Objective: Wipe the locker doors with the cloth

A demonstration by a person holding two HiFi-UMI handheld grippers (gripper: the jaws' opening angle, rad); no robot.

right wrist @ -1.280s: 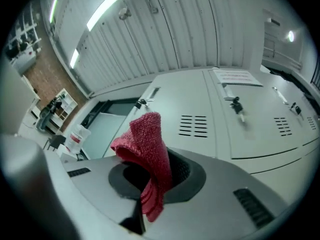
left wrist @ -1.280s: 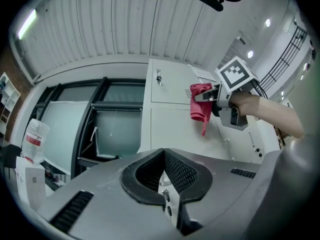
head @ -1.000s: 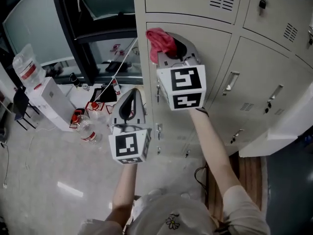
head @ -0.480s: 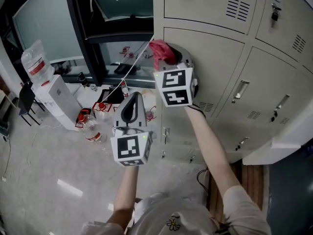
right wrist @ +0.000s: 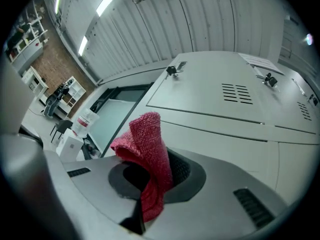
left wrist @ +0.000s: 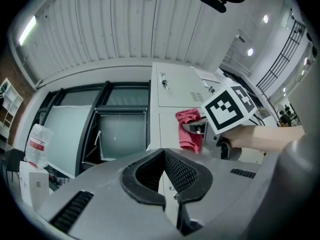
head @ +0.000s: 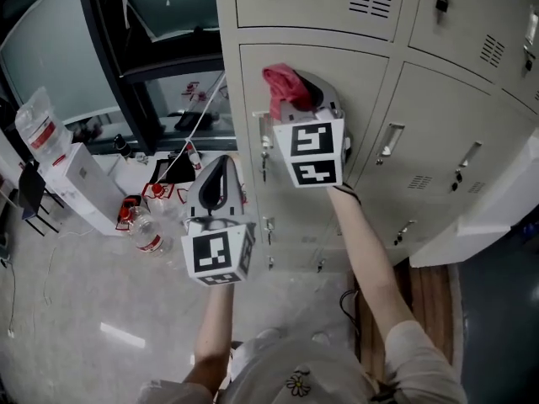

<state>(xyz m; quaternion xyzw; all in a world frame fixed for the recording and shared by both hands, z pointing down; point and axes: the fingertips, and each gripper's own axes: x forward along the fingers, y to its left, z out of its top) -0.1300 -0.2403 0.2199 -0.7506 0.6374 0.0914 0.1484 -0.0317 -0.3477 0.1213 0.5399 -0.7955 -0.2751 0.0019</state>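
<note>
**Cloth at upper left of locker door, right gripper holding**

Right gripper [head: 312,91]: fingers clamped on the red cloth [head: 283,84]. In the right gripper view the cloth [right wrist: 148,151] stands up folded out of the closed fingers, a tail hanging below them. The gripper is raised, with the cloth at the upper left part of a grey locker door [head: 354,82], above that door's latch [head: 264,154]. Contact of cloth and door cannot be told (the left gripper view shows the cloth [left wrist: 189,130] right at the door face).

Left gripper [head: 219,171]: lower and to the left, in front of the locker's left edge. Fingers closed pad to pad, nothing between them.

Floor [head: 76,293] left of the lockers: a plastic bottle [head: 145,231] and a white water dispenser [head: 80,179].
</note>
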